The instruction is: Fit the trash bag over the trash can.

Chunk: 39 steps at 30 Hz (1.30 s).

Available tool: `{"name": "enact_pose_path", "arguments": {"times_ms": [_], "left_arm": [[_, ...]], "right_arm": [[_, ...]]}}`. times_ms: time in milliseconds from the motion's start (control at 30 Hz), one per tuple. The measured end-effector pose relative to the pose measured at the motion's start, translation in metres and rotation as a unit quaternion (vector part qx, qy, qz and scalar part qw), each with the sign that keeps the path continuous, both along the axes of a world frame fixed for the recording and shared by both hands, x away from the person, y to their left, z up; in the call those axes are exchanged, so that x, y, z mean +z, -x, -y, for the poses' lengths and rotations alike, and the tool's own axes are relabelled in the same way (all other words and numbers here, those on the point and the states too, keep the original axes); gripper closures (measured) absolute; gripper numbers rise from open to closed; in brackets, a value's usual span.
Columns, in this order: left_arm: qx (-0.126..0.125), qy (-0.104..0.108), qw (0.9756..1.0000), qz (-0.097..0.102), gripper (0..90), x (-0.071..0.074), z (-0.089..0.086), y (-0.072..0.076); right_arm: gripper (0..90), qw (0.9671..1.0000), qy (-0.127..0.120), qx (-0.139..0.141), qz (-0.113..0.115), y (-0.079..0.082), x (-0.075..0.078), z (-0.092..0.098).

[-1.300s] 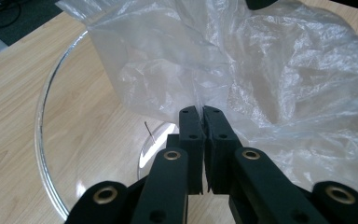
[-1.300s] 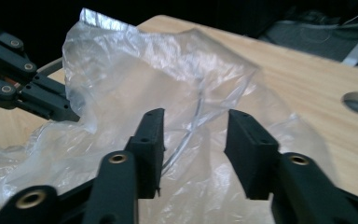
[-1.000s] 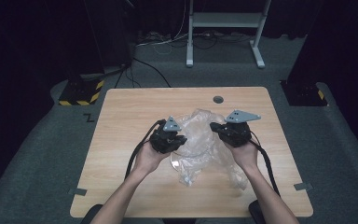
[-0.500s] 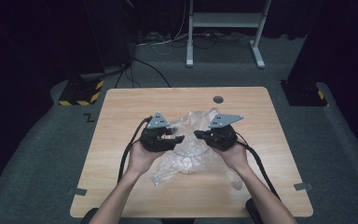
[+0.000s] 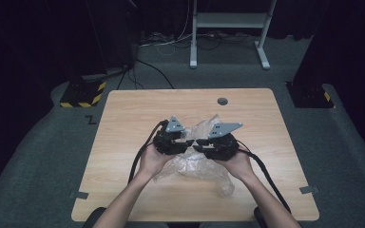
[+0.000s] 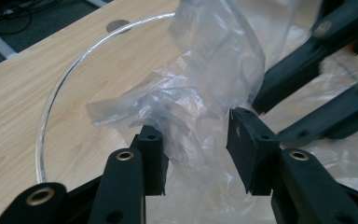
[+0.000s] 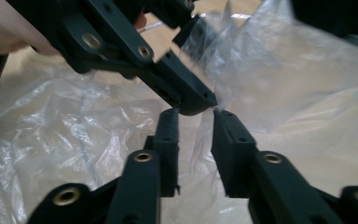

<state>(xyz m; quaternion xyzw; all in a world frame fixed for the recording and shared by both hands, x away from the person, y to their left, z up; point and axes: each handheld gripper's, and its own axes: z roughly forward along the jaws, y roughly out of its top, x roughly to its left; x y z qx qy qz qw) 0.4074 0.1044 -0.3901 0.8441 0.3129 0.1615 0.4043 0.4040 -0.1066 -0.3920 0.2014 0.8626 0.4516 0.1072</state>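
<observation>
A crumpled clear plastic bag (image 5: 200,166) lies on the wooden table (image 5: 133,123), and part of it rises between the two hands. My left gripper (image 5: 190,142) and right gripper (image 5: 200,143) face each other tip to tip above it. In the left gripper view the left gripper (image 6: 193,140) is open with a loose fold of bag (image 6: 214,70) between its pads; its jaws have just eased slightly inward. In the right gripper view the right gripper (image 7: 196,126) is open, its jaws having just been opening, with a thin film of bag (image 7: 284,70) in the gap. The left gripper's fingers (image 7: 186,95) cross just beyond its tips.
A round grommet hole (image 5: 222,101) sits near the table's far edge. A clear curved rim (image 6: 60,88) arcs over the tabletop beside the bag. Black cables (image 5: 140,159) trail from both grippers toward the near edge. Grey carpet and a white stand (image 5: 228,28) lie beyond the table.
The right hand has moved left toward the left hand, and the tips now meet over the bag. Both pairs of jaws stand wider apart than a second ago.
</observation>
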Motion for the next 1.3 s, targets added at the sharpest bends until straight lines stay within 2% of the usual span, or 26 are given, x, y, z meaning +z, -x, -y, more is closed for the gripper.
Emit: {"name": "enact_pose_path", "arguments": {"times_ms": [33,67,100,133,200,233,300,333,367,467,533,567,633,667,767,867,900,933,967,1033,1067,1133,1200,1267,1300], "left_arm": [[0.003,-0.005,1.0000,0.002,59.0,0.001,0.001,-0.001],[0.003,-0.005,1.0000,0.002,58.9,0.001,0.001,-0.001],[0.003,-0.006,1.0000,-0.001,58.9,0.001,0.002,-0.001],[0.002,-0.010,0.9999,-0.001,58.9,0.001,0.003,-0.001],[0.002,-0.011,0.9999,-0.003,58.9,0.001,0.004,-0.001],[0.004,-0.010,0.9999,-0.005,58.9,0.001,0.004,-0.002],[0.005,-0.009,0.9999,-0.007,58.9,0.001,0.005,-0.002],[0.005,-0.009,0.9999,-0.007,58.9,0.001,0.005,-0.002],[0.004,-0.009,0.9999,-0.008,58.9,0.001,0.004,-0.002],[0.006,-0.008,0.9999,-0.009,59.0,0.000,0.004,-0.002],[0.006,-0.008,0.9999,-0.009,59.0,0.000,0.004,-0.002],[0.007,-0.005,0.9999,-0.011,59.0,0.000,0.004,-0.002],[0.008,-0.005,0.9999,-0.009,59.0,0.000,0.003,-0.002],[0.009,-0.003,0.9999,-0.010,59.0,-0.001,0.002,-0.002],[0.009,-0.002,0.9999,-0.011,58.8,-0.001,0.001,-0.002],[0.010,0.003,0.9999,-0.012,58.9,-0.001,0.001,-0.003],[0.009,0.004,0.9999,-0.012,58.9,-0.001,0.001,-0.003],[0.009,0.004,0.9999,-0.012,58.9,-0.001,0.001,-0.003],[0.009,0.004,0.9999,-0.011,58.9,-0.002,0.002,-0.002],[0.010,0.009,0.9999,-0.010,58.8,-0.002,0.003,-0.002],[0.003,0.018,0.9998,-0.013,58.6,-0.002,0.004,-0.002],[-0.001,0.026,0.9995,-0.016,58.2,-0.002,0.004,-0.003],[-0.004,0.037,0.9991,-0.020,54.7,-0.002,0.005,-0.002],[-0.004,0.042,0.9988,-0.024,52.4,-0.002,0.004,-0.002],[-0.003,0.047,0.9987,-0.020,52.4,-0.001,0.003,-0.001]], "right_arm": [[65.9,0.9997,-0.019,-0.015,0.010,0.003,0.009,0.010],[65.2,0.9993,-0.027,-0.022,0.016,0.004,0.013,0.014],[65.2,0.9993,-0.027,-0.022,0.016,0.004,0.013,0.014],[63.8,0.9978,-0.038,-0.045,0.032,0.007,0.020,0.024],[63.4,0.9970,-0.042,-0.053,0.038,0.007,0.023,0.028],[62.3,0.9935,-0.050,-0.087,0.054,0.007,0.028,0.040],[60.9,0.9898,-0.055,-0.116,0.061,0.005,0.030,0.050],[60.9,0.9898,-0.055,-0.116,0.061,0.005,0.030,0.050],[58.1,0.9865,-0.055,-0.140,0.064,0.001,0.029,0.057],[54.8,0.9832,-0.052,-0.165,0.056,-0.006,0.024,0.063],[54.3,0.9829,-0.053,-0.168,0.052,-0.008,0.022,0.064],[51.4,0.9824,-0.049,-0.176,0.038,-0.013,0.018,0.066],[50.8,0.9819,-0.047,-0.180,0.034,-0.015,0.016,0.067],[49.7,0.9802,-0.049,-0.190,0.027,-0.018,0.015,0.070],[48.5,0.9784,-0.063,-0.196,0.018,-0.019,0.017,0.078],[52.5,0.9798,-0.068,-0.188,0.006,-0.019,0.015,0.079],[57.1,0.9807,-0.062,-0.186,0.004,-0.019,0.012,0.078],[71.2,0.9825,-0.056,-0.178,0.003,-0.021,0.008,0.075],[71.2,0.9825,-0.056,-0.178,0.003,-0.021,0.008,0.075],[82.9,0.9841,-0.059,-0.168,-0.003,-0.022,0.006,0.073],[88.7,0.9851,-0.065,-0.159,0.004,-0.021,0.008,0.071],[89.4,0.9856,-0.070,-0.154,0.010,-0.021,0.009,0.069],[89.8,0.9878,-0.088,-0.126,0.026,-0.017,0.015,0.059],[89.8,0.9888,-0.089,-0.118,0.025,-0.017,0.016,0.055],[89.8,0.9909,-0.082,-0.105,0.024,-0.016,0.016,0.049]]}}
